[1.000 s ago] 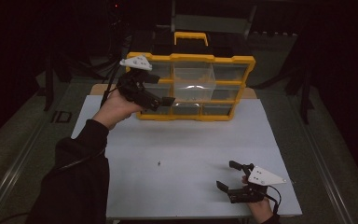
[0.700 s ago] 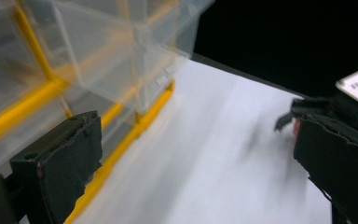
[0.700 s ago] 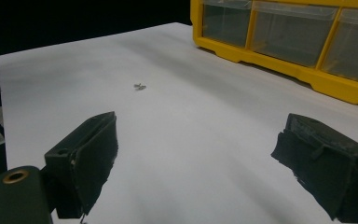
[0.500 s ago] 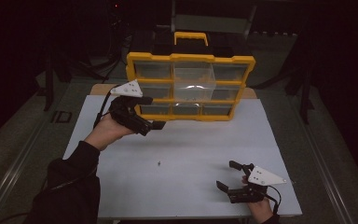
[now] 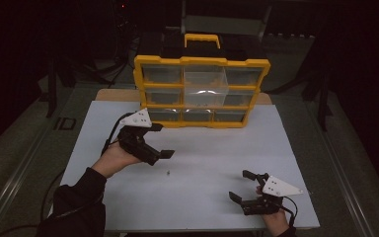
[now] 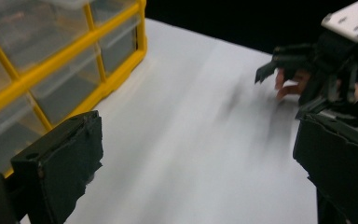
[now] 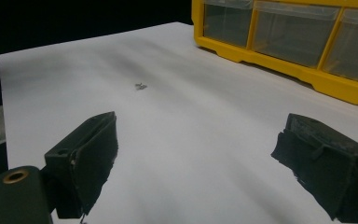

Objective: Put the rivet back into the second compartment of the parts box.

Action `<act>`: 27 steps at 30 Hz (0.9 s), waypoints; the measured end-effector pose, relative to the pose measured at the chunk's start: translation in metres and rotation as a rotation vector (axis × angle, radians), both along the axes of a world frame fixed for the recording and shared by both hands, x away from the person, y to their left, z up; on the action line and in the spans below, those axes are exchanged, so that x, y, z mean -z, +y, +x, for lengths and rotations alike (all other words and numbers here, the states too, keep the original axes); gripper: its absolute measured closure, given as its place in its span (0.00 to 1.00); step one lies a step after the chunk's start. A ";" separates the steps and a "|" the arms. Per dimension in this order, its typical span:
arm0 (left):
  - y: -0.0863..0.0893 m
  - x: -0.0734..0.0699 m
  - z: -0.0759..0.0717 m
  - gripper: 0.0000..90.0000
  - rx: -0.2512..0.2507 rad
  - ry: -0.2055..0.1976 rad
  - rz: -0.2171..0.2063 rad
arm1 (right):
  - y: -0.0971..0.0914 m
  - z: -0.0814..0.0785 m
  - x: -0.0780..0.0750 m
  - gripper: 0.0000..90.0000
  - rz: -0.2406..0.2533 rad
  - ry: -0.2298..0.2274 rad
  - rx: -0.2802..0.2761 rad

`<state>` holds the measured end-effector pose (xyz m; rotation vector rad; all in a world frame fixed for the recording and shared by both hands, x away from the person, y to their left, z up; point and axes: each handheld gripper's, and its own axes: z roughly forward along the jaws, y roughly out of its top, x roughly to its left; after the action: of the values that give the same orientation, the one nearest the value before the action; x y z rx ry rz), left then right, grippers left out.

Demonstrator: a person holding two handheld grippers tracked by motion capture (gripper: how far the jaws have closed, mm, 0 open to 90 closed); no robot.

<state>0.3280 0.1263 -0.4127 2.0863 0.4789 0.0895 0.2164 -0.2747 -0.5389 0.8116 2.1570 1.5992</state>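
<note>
Now | left gripper [image 5: 160, 140]: jaws apart, empty, above white table [image 5: 212, 153], just in front of yellow drawer organizer [image 5: 202, 91] | small dark screw [image 5: 168, 173]: on table, near left gripper | right gripper [image 5: 244, 186]: jaws apart, empty, front right.

Small dark metal screw-like piece [image 5: 168, 173]: lies loose on the white surface [image 5: 202, 197], alone, near the middle and toward the left. Too small to tell its exact shape or which way it points. Seen also in the right gripper view [image 7: 141, 86] as a tiny grey speck, well apart from the yellow-framed clear-drawer organiser box [image 5: 202, 91], which stands upright at the far edge.
</note>
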 end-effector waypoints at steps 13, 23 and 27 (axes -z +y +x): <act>0.006 0.055 -0.011 0.05 0.010 0.032 0.020 | 0.002 0.001 0.001 0.12 -0.005 0.003 -0.009; 0.008 0.093 -0.016 0.22 0.025 0.053 0.030 | 0.003 0.001 0.002 0.12 -0.008 0.009 -0.010; 0.002 0.106 -0.017 0.28 0.028 0.059 0.047 | 0.003 0.001 0.002 0.12 -0.008 0.008 -0.009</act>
<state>0.3114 0.1286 -0.5182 2.1456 0.4876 0.0225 0.2178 -0.2719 -0.5408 0.8084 2.1749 1.5935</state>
